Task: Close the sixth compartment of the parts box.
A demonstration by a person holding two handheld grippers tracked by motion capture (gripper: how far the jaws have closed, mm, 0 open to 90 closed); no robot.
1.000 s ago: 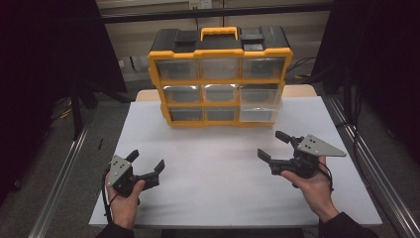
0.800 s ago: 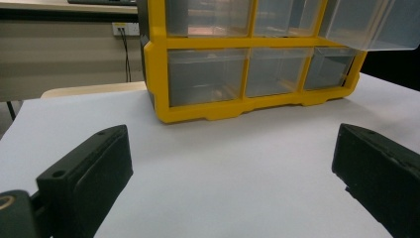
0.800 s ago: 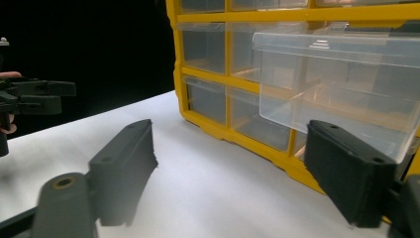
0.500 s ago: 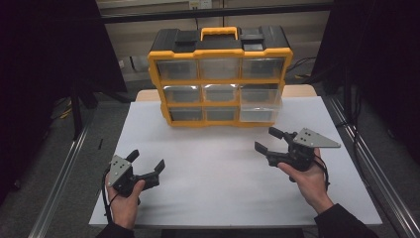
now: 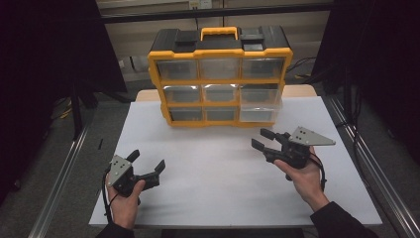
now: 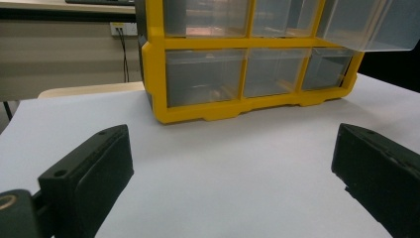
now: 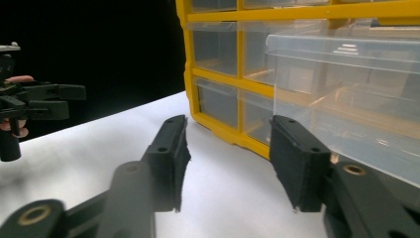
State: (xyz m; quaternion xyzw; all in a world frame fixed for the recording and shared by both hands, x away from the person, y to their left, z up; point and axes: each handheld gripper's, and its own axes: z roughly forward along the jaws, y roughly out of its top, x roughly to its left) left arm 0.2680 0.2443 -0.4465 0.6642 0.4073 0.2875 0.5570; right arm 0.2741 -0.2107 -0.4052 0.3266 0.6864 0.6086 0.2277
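A yellow and black organizer cabinet (image 5: 220, 74) with clear drawers stands at the back of the white table (image 5: 218, 168). Its right drawer in the middle row (image 5: 261, 97) is pulled partly out; it juts forward in the left gripper view (image 6: 369, 25) and looms close in the right gripper view (image 7: 346, 74). My left gripper (image 5: 147, 160) rests near the front left, open wide and empty (image 6: 233, 168). My right gripper (image 5: 258, 138) hovers just in front of the cabinet's lower right corner. Its jaws have just been closing and stand half apart with nothing between them (image 7: 233, 158).
Metal rails (image 5: 64, 168) run along both sides of the table, with dark floor beyond. The person's left hand and its gripper (image 7: 34, 99) show far off in the right gripper view. White tabletop lies between the two grippers.
The right gripper has shifted slightly left and toward the cabinet, and its jaws have narrowed. The left gripper has kept still.
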